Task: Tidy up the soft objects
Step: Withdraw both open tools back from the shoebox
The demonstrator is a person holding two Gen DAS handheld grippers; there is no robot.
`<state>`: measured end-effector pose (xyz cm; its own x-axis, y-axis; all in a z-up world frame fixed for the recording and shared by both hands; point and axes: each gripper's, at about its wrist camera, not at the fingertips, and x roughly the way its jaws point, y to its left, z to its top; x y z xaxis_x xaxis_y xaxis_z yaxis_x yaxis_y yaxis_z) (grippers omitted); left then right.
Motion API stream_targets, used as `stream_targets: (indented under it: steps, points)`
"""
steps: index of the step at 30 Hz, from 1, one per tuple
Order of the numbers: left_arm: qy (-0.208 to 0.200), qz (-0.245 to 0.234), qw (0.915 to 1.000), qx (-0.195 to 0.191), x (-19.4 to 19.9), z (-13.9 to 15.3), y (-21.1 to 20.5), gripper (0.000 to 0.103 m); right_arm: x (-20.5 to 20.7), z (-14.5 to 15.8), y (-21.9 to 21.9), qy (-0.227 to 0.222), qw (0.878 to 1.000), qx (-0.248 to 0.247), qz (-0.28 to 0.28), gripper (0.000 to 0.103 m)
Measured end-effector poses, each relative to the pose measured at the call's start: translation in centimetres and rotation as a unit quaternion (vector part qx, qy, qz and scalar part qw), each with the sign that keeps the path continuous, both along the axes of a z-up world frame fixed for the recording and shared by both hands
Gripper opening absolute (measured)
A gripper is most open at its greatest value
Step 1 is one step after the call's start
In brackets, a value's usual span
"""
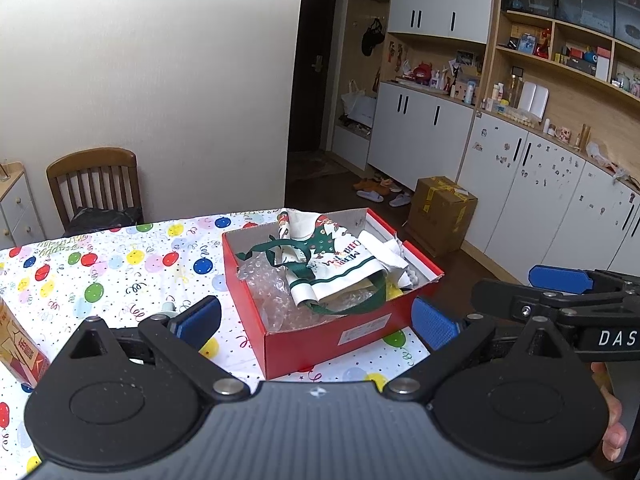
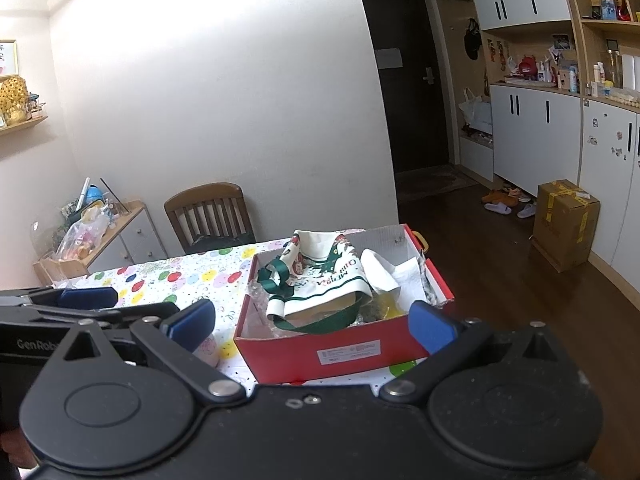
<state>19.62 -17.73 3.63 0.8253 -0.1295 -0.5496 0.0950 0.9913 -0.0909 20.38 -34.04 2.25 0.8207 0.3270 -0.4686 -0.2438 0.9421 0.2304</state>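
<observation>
A red box [image 1: 320, 332] stands on the tabletop [image 1: 120, 272], which is covered in a balloon-print cloth. Inside it lies a white Christmas cloth bag [image 1: 340, 268] with green ribbon handles, resting on bubble wrap [image 1: 268, 292] and white paper [image 2: 404, 280]. The left gripper [image 1: 316, 320] hangs just in front of the box's near wall, its blue-padded fingers [image 1: 200, 316] spread wide and holding nothing; the bag lies beyond them, roughly between their tips. The right gripper [image 2: 310, 324] is likewise wide open and empty, its fingers [image 2: 432, 328] flanking the box's near edge, the bag just past them. A wooden chair [image 2: 208, 216] stands at the far side
</observation>
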Motion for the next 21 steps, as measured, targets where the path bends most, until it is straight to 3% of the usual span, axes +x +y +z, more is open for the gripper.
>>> stream_targets:
  steps: [21]
  points:
    - [-0.005, 0.007, 1.0, 0.001, -0.16, 0.54, -0.18, 0.102, -0.07, -0.13, -0.38, 0.004, 1.0, 0.001, -0.004, 0.103]
